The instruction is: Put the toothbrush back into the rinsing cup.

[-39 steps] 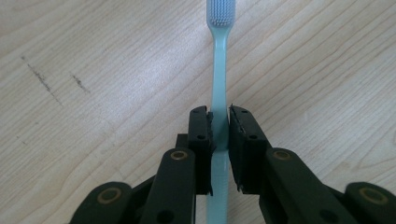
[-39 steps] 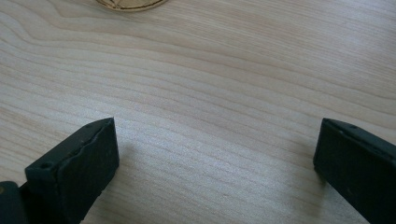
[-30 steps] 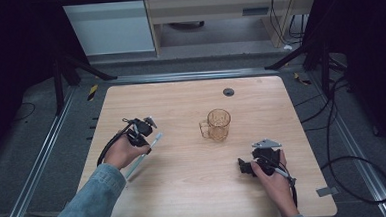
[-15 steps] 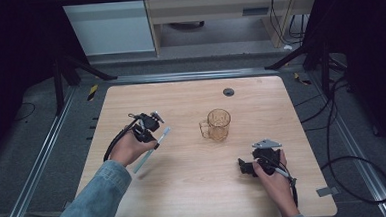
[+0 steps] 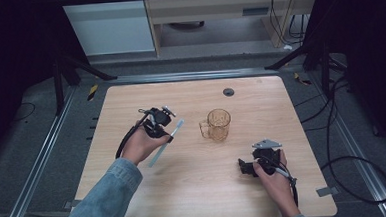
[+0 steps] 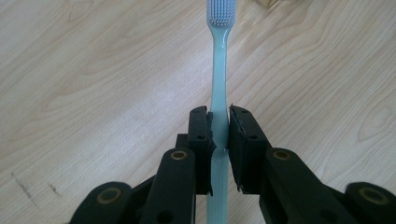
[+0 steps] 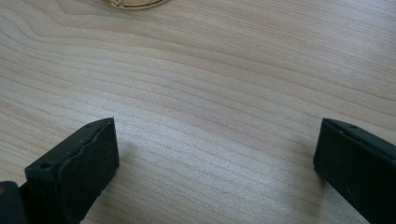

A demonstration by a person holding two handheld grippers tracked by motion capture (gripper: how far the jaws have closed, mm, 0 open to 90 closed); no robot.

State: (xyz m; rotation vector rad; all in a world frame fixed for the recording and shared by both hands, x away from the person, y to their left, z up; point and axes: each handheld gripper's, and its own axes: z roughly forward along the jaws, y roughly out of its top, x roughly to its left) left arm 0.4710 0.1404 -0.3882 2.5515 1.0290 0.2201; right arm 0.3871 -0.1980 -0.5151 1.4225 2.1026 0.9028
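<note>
The left gripper (image 6: 219,133) clamps a light, stiff, pale-blue plastic toothbrush (image 6: 218,70) mid-handle, left of the fragile amber glass mug (image 5: 218,124); the right gripper (image 7: 215,163) gapes empty.

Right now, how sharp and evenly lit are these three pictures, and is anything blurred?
High view: table evenly lit, dark surroundings, soft detail. Left gripper view: toothbrush crisp in the left gripper, its bristle end slightly soft. Right gripper view: wood grain sharp, right gripper casting soft shadows, amber mug cropped at the top edge.

High view overlooks the table (image 5: 195,188); gripper views skim its wood close-up
</note>
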